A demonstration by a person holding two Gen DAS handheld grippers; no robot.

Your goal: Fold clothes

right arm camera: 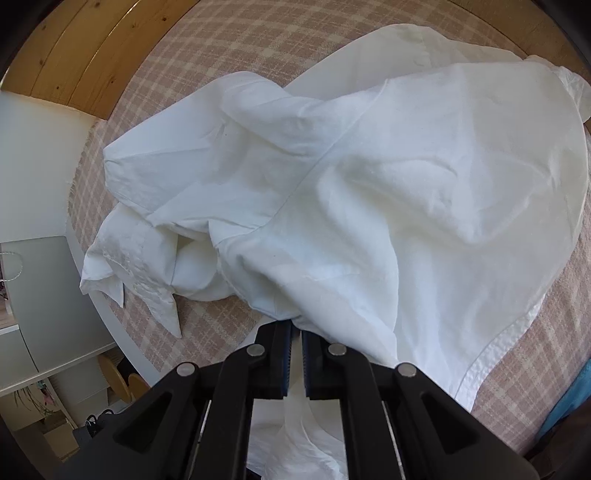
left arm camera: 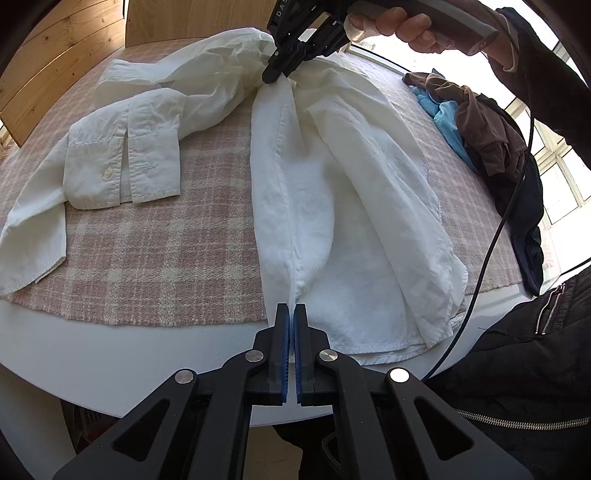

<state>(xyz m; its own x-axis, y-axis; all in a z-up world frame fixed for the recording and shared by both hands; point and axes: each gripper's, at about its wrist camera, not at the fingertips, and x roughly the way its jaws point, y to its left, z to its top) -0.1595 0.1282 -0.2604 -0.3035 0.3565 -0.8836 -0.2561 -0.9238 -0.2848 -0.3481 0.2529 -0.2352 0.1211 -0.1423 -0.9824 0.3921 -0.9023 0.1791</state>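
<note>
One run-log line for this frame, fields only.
stage: fold in progress | left gripper: shut on white shirt hem | right gripper: shut on shirt's far end | sleeve cuff: flat on plaid cloth | other clothes: piled aside

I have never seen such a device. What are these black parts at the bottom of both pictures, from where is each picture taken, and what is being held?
Each picture comes from a camera mounted on a hand-held claw, looking along its two fingers. The left claw is shut on the hem of a white cotton shirt. The right claw, held by a person's hand, is shut on the same shirt's far end. The shirt lies on a pink checked woven cloth covering a round white table. A pile of brown, blue and dark clothes waits beside it.
</note>
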